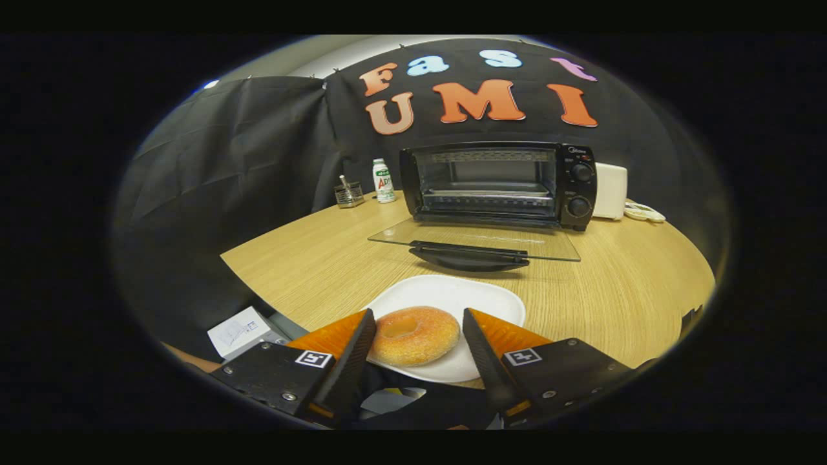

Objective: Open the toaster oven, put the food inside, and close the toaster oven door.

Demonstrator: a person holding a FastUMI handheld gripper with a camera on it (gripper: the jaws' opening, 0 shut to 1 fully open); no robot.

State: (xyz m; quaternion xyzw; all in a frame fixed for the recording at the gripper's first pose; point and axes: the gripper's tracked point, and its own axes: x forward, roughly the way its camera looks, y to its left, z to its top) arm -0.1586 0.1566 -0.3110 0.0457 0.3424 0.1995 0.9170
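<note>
A sugared doughnut (pixel 413 336) lies on a white plate (pixel 452 294) near the table's front edge. My gripper (pixel 418 318) is open, its two black and orange fingers standing on either side of the doughnut with a small gap to each. Beyond the plate, the black toaster oven (pixel 497 184) stands at the back of the table. Its glass door (pixel 475 240) is folded down flat, handle toward me. A rack shows inside the oven cavity.
The light wooden table (pixel 620 284) carries a small wire holder (pixel 349 194) and a white bottle (pixel 384 181) left of the oven. A white appliance (pixel 610 190) and a small dish (pixel 643 212) sit to its right. A white box (pixel 239 330) lies below the table's left edge.
</note>
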